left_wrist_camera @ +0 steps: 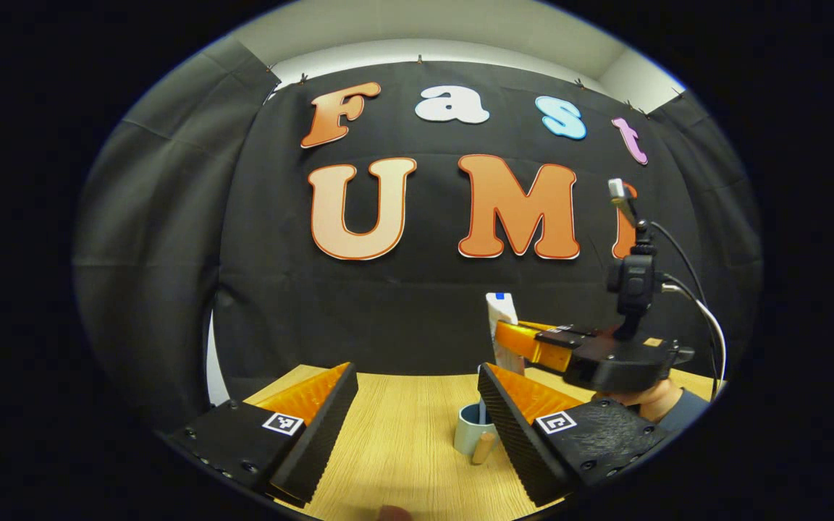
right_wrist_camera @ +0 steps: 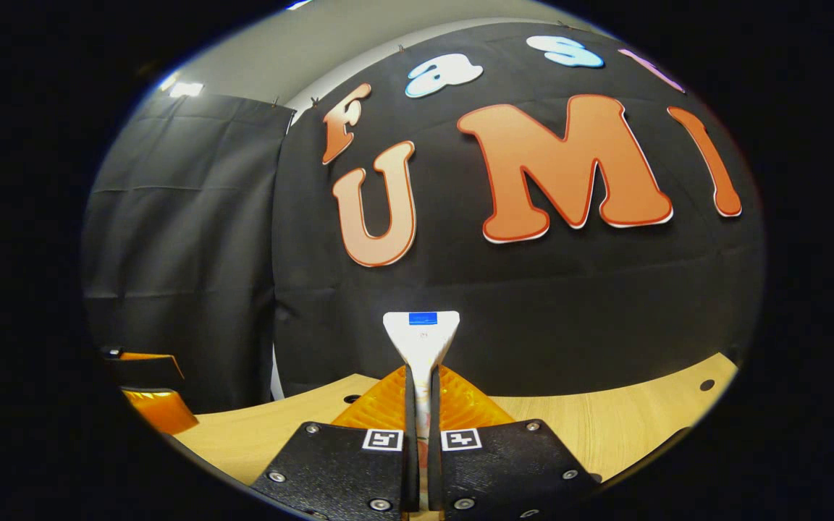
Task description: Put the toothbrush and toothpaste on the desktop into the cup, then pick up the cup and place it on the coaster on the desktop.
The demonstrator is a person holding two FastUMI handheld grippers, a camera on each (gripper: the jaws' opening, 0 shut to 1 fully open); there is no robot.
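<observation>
Right gripper (right_wrist_camera: 420, 441) clamped on the toothpaste (right_wrist_camera: 421, 340), tube upright, held above the cup (left_wrist_camera: 473, 428) (toothbrush seemingly inside already). Left gripper (left_wrist_camera: 417, 405) wide open, empty, low over the desk (left_wrist_camera: 402, 449). I'd centre the tube over the rim, lower, then release.

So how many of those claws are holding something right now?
1. The right claw is clamped on the white toothpaste tube, held above the pale blue cup. The left claw is open with nothing in it.
</observation>
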